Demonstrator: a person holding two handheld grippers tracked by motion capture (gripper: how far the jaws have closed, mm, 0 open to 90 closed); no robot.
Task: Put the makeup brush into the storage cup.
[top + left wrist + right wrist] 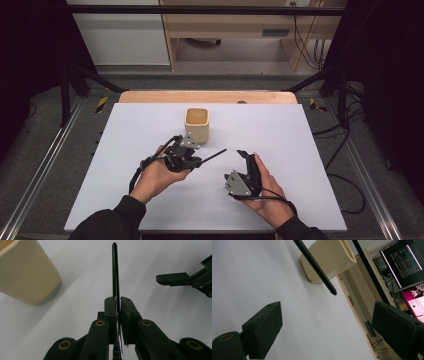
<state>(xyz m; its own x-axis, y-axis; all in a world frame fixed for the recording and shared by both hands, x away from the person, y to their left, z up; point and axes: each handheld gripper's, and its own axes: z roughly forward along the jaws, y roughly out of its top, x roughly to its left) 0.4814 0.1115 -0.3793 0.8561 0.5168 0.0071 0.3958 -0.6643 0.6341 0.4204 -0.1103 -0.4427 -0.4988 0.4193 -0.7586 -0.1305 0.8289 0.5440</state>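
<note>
Lying in the left gripper (192,161) in the high view, a thin black pen (212,155) runs its long axis from the jaws out toward the right and slightly away from the person, its free tip hanging over the white table (300,150) between the two grippers; the jaws are pinched tight on its near end. A cream square cup (197,125) stands just beyond the left gripper, upright, mouth open to the camera. The right gripper (246,159) rests near the pen's tip but apart from it, jaws spread wide with nothing between them. In the left gripper view, the pen (115,270) points straight up the frame, directly along the gripper's own line; it is slender, glossy black, round-tipped, and a bright metal part shows low down between the pads. The left gripper (117,305) is clamped flat on both sides of it. The cup (25,272) sits at upper left, beside the pen and clear of it; one jaw of the other gripper shows at the right edge. In the right gripper view, the pen (317,267) slants from top centre down to the right, its rounded tip free in front of the cup (329,257). The right gripper (325,327) stands wide apart, holding nothing and touching nothing, the white table (249,270) bare between its pads.
</note>
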